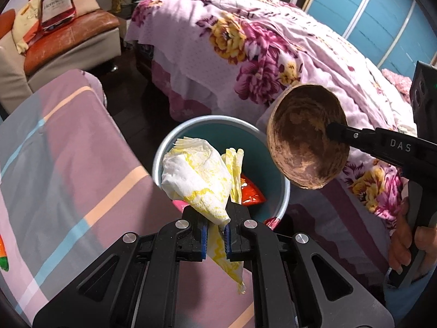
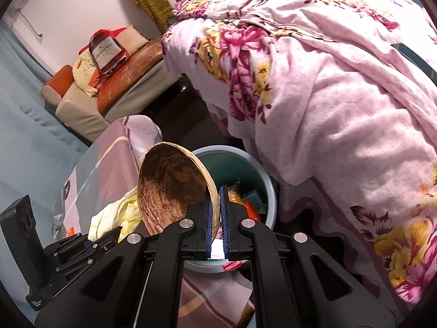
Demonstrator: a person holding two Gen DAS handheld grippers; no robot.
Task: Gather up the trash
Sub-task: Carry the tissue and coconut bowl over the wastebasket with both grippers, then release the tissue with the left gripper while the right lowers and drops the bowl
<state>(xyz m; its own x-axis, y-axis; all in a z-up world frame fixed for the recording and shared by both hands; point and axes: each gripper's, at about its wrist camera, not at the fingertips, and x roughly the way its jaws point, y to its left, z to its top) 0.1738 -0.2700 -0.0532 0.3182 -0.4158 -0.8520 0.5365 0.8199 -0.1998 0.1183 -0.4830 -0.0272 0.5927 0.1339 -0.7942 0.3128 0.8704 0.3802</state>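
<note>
Tissue [image 1: 196, 175] slants up-left from fingers [image 1: 203, 232], over bin [image 1: 284, 191]

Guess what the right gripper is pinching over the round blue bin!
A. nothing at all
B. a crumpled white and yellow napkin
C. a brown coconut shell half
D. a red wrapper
C: the right gripper is shut on the rim of the brown coconut shell half, held above the round blue bin; the napkin is in the other gripper.

Bin [image 1: 161, 155] stood on floor between bench [image 1: 68, 142] and bed [image 1: 245, 41], wrappers [image 1: 250, 194] in bin, sofa [image 1: 76, 32] beyond bin.
</note>
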